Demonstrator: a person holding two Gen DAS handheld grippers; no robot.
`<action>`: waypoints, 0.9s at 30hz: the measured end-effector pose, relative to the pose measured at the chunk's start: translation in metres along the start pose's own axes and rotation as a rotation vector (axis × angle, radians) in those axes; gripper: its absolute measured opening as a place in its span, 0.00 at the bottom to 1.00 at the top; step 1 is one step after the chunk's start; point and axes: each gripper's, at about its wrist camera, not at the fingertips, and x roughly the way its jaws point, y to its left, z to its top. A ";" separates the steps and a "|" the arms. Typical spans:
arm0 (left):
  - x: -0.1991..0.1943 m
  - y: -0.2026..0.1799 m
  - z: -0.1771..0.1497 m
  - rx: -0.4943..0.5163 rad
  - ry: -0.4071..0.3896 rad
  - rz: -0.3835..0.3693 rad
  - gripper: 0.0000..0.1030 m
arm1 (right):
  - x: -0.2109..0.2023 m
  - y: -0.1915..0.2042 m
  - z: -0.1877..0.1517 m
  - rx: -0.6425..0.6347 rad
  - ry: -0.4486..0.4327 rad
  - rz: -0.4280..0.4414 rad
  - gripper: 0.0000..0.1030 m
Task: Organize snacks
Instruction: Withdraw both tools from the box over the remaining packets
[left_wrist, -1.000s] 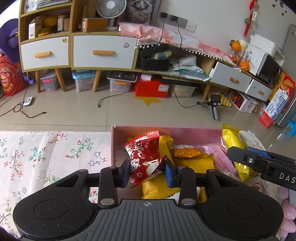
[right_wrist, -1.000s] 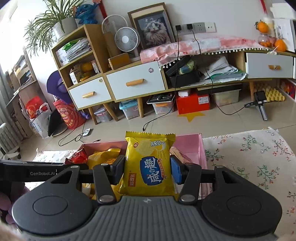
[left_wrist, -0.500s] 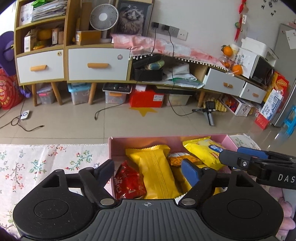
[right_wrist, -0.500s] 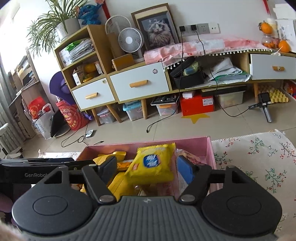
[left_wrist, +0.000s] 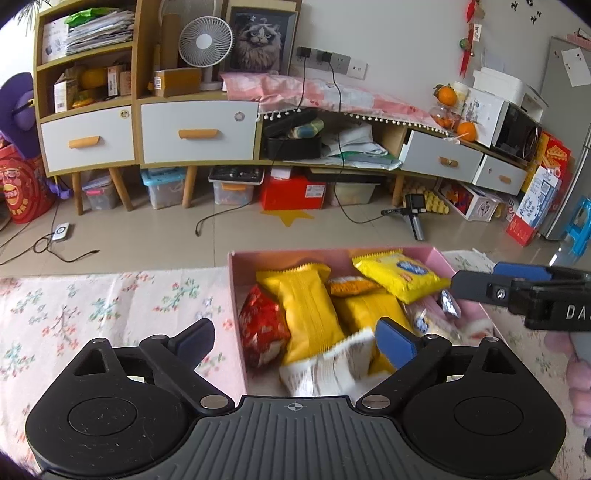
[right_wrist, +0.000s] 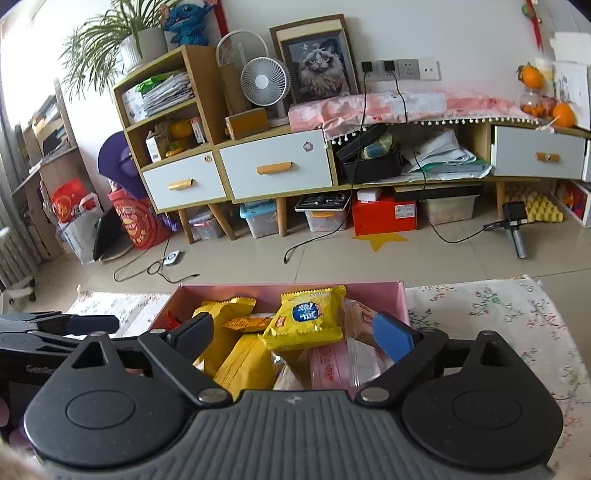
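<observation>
Snacks (left_wrist: 314, 314) lie in the pink box (left_wrist: 236, 295) on the table. My left tongs (left_wrist: 295, 339) and right tongs (right_wrist: 295, 332) are opening wide and hold nothing. I think the bags are light, puffy and slippery; pinch the crimped ends.

Left gripper (left_wrist: 295, 338) and right gripper (right_wrist: 293, 330) tilt downward, jaws opening wide, gripping nothing.

I see a beige tiled floor (right_wrist: 424, 258) and a white wall (right_wrist: 461, 33). Against it stands a wooden cabinet (left_wrist: 147, 125) with white drawers; daylight enters at left.
</observation>
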 end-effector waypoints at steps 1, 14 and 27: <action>-0.004 0.000 -0.003 0.001 -0.001 0.001 0.93 | -0.002 0.001 -0.001 -0.006 0.003 -0.003 0.92; -0.042 -0.007 -0.047 0.023 0.025 0.003 0.93 | -0.029 0.008 -0.024 -0.097 0.085 -0.023 0.93; -0.036 -0.016 -0.098 0.099 0.036 -0.099 0.92 | -0.040 -0.002 -0.063 -0.127 0.156 -0.049 0.89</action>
